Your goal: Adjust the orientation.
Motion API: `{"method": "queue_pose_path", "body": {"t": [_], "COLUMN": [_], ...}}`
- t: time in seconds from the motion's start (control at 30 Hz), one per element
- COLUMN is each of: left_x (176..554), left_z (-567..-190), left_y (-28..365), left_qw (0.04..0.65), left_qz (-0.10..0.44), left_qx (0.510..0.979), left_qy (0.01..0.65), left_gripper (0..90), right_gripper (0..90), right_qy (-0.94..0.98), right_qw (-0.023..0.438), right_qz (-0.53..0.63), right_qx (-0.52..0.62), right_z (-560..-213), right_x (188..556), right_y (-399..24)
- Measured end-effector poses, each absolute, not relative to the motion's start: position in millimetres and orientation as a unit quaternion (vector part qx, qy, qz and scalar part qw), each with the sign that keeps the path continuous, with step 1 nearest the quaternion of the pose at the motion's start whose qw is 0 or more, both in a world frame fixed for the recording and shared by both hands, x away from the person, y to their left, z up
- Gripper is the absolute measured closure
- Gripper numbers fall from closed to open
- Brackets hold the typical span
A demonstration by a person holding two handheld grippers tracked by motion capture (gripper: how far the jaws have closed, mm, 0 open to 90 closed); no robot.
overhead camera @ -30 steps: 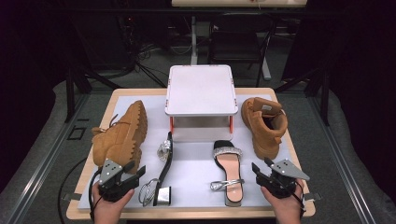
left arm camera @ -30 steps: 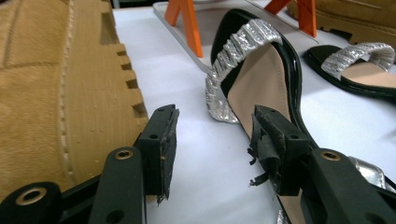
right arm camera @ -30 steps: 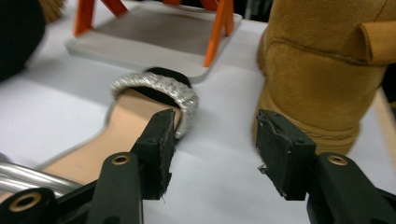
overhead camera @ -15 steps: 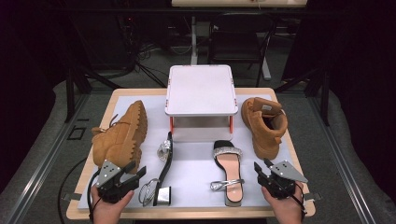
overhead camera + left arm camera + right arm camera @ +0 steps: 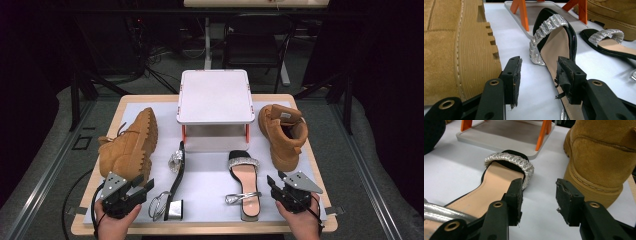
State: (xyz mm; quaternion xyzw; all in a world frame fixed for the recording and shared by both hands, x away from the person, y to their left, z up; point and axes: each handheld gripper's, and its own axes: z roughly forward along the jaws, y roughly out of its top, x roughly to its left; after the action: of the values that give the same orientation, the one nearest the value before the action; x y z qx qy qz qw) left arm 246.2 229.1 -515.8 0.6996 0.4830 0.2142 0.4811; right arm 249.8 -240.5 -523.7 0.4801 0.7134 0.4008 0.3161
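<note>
**2 grippers low at the frame's bottom edge, jaws apart**

In the high view the left hand enters at the lower left of the frame, holding the left gripper with its 2 jaws aimed toward the upper right. These jaws have just been closing, with nothing between them. At the lower right, the right hand holds the right gripper, its jaws aimed toward the upper left. They have just been opening, also with nothing between them.
</note>
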Motion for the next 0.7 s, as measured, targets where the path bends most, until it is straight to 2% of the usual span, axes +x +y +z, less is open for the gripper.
{"method": "queue_pose_path", "body": {"t": [0.27, 0.5, 0.53, 0.7], "left_x": [242.7, 243.9, 242.7, 239.7], "left_z": [-511.9, -511.0, -509.1, -501.9], "left_y": [219.7, 221.0, 220.6, 211.9], "left_qw": [0.465, 0.482, 0.496, 0.504], "left_qz": [0.218, 0.179, 0.174, 0.164], "left_qx": [0.709, 0.707, 0.695, 0.700], "left_qy": [0.484, 0.486, 0.491, 0.478], "left_gripper": [55.9, 56.1, 56.1, 54.5], "right_gripper": [57.1, 58.4, 62.3, 61.7], "right_qy": [0.708, 0.706, 0.706, 0.697], "right_qw": [0.322, 0.323, 0.316, 0.317], "right_qz": [0.402, 0.405, 0.408, 0.408], "right_qx": [0.484, 0.482, 0.485, 0.497], "right_z": [-522.1, -521.2, -521.7, -520.2], "right_x": [247.2, 244.0, 243.2, 239.9], "right_y": [-238.8, -235.8, -237.4, -242.4]}}
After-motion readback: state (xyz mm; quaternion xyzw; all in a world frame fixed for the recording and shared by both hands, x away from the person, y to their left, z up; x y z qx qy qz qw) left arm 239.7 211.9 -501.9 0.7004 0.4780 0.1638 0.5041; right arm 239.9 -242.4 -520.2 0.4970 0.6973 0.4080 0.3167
